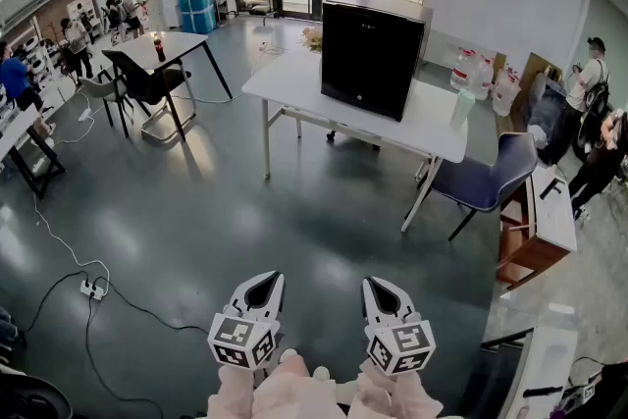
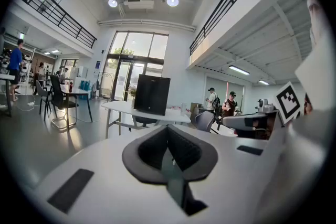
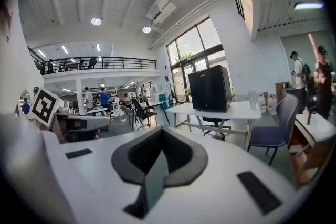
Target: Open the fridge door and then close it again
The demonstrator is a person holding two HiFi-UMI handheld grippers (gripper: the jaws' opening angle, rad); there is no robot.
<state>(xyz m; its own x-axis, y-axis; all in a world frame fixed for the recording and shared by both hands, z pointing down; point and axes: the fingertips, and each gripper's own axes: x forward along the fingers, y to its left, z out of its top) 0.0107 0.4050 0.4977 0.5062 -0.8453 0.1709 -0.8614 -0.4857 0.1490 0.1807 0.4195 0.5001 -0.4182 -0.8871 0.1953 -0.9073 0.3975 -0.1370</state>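
Closest to the camera are 2 grippers, held low and side by side, pointing ahead. On the left gripper (image 1: 261, 290) the jaws are pressed together with nothing between them. On the right gripper (image 1: 385, 295) the jaws are shut tight too, and they hold nothing.

Far from both of them is the fridge (image 1: 373, 34). It is a small black box that stands on a white desk (image 1: 294, 85), and its door (image 1: 358, 69) is shut. It looks heavy enough to stay put, but it might slide a bit on the smooth desk if the door gets a hard tug. The door looks flat, hard and shiny, so the jaws could slip on it. I see no handle from here, and I cannot tell which side swings out. The best place to grab is likely a side edge or the top edge of the door. It may stick a little at first, so a slow pull seems best.

A clear bottle (image 1: 463, 107) stands on the desk near the fridge, on its right. A blue chair (image 1: 488, 180) sits at that end of the desk. Some flowers (image 1: 312, 38) lie behind the fridge on the left. On the grey floor (image 1: 245, 221), off to the left, is a black cable (image 1: 59, 282) with a power strip (image 1: 91, 288). Nothing stands on the straight way to the desk. People (image 1: 594, 78) stand far off at the sides
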